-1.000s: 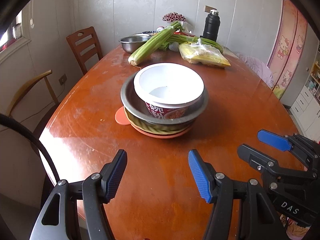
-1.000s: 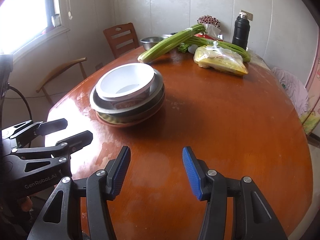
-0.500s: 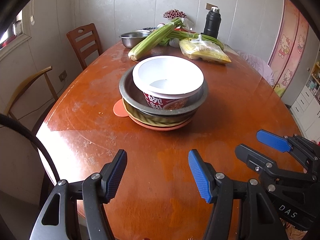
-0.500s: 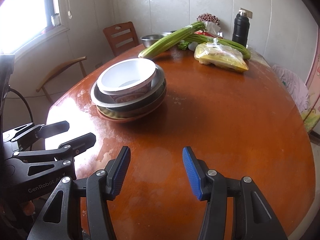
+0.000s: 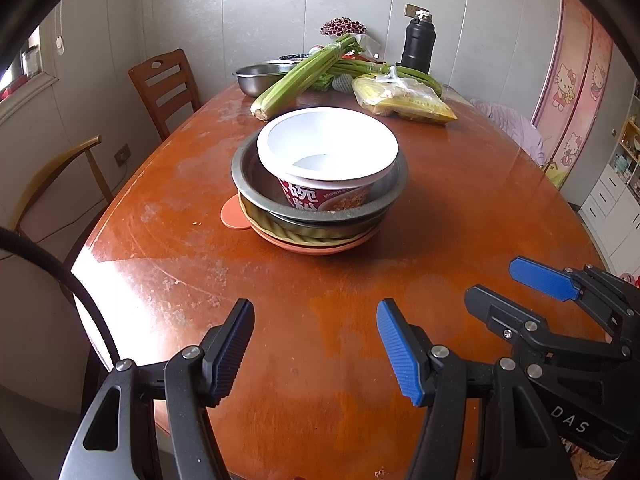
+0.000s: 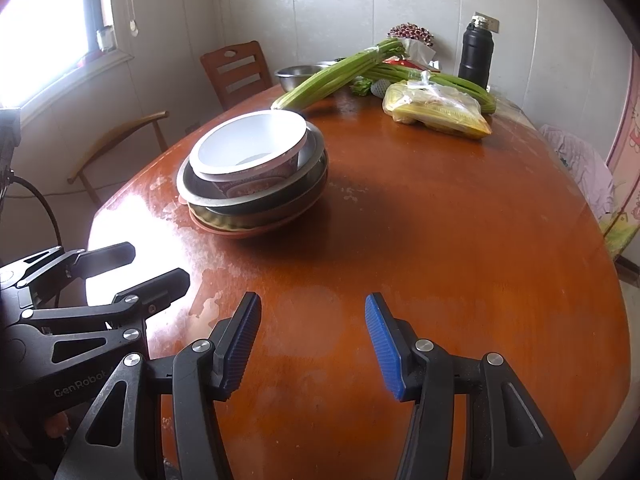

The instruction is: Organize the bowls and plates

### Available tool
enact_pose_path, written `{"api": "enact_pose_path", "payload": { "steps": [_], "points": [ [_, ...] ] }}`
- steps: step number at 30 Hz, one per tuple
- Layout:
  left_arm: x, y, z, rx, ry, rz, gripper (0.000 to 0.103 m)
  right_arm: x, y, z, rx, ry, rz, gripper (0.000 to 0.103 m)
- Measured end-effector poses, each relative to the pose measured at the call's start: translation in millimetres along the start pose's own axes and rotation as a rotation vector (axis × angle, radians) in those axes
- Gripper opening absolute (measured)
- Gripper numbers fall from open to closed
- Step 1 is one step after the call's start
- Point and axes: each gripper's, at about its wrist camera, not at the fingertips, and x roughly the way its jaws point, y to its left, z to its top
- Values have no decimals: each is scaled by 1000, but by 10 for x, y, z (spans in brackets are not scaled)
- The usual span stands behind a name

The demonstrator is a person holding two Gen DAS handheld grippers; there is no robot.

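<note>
On a glossy, worn orange-brown wooden table [image 5: 320, 360], the dishes are sitting nested in one stack. Compared with a second ago, the stack is appearing larger and lower in both wrist views: both grippers are easing in toward it, though neither is touching it yet. Nothing in the stack itself has shifted.

The stack is built from a flat salmon-pink plate [image 5: 320, 246] at the bottom with a round tab poking out on its window side, then a dish with a wavy yellow-green rim [image 5: 288, 234], then a wide dull steel bowl [image 5: 256, 176], and on top a white plastic noodle bowl [image 5: 328, 148] with a red printed wall, smooth and empty inside.

The left gripper [image 5: 316, 348] is hovering over the table on the near side of the stack, its ribbed blue pads spread wide and holding nothing. The right gripper [image 6: 312, 344] is hovering likewise, wide apart and empty, near the stack's right side.

Nested this way, the dishes could already be tidied, or could be waiting to be sorted apart.

Beyond the stack are lying long celery stalks [image 5: 304, 76], a crinkly bag of yellow food [image 5: 404, 100], another steel bowl [image 5: 260, 78] and a tall black flask [image 5: 418, 44].
</note>
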Motion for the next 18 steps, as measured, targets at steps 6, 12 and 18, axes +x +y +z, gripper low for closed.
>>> {"api": "enact_pose_path", "payload": {
  "steps": [6, 12, 18],
  "points": [
    [1, -11, -21, 4, 1, 2, 63, -20, 14, -30, -2, -4, 1, 56],
    [1, -6, -33, 6, 4, 6, 63, -23, 26, -47, -3, 2, -1, 56],
    [2, -10, -40, 8, 8, 9, 63, -36, 32, -46, -4, -1, -5, 56]
  ]
}}
